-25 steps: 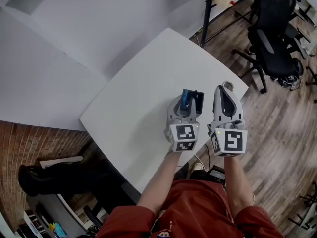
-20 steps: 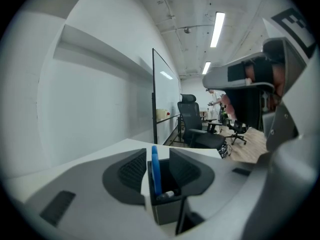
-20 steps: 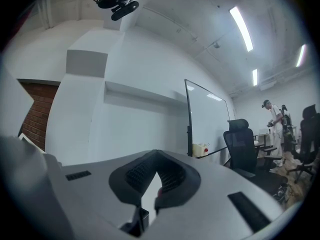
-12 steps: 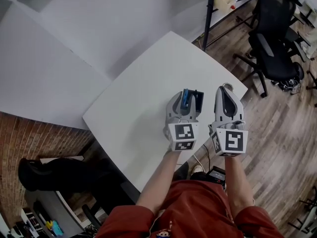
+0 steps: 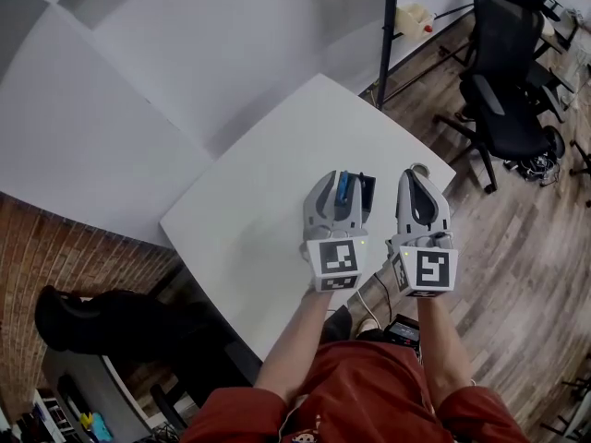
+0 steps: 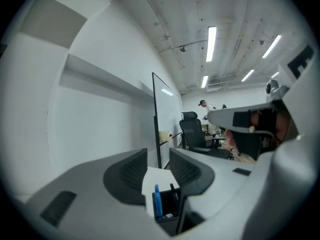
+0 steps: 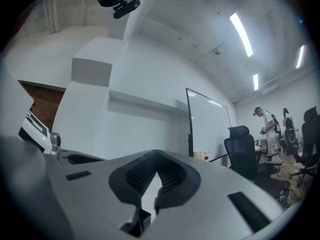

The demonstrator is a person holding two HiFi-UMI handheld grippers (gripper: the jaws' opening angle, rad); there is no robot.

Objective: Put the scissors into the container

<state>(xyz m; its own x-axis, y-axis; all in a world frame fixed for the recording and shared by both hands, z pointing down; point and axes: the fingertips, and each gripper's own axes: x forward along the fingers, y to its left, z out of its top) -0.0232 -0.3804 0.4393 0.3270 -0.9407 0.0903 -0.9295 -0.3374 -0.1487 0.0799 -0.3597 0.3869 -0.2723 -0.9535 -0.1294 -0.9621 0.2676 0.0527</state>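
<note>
A black container (image 5: pixel 366 189) stands on the white table (image 5: pixel 268 201) near its right edge. A blue-handled item, seemingly the scissors (image 6: pixel 158 203), stands upright inside the container (image 6: pixel 169 211) beside a thin black item. My left gripper (image 5: pixel 339 185) hovers just above it. Its jaws are open and nothing is between the pads (image 6: pixel 131 171). My right gripper (image 5: pixel 420 173) is to the right, over the table's edge, and its tips meet in the right gripper view (image 7: pixel 156 154), so it is shut with nothing in it.
The table's right corner (image 5: pixel 448 164) drops to wood floor. A black office chair (image 5: pixel 503 81) stands off to the right. A black whiteboard post (image 5: pixel 388 26) and a pale jug (image 5: pixel 413 18) are behind the table. A white wall runs along the far side.
My left gripper has drawn slightly up and back toward me and now covers more of the container. The right gripper has barely moved.
</note>
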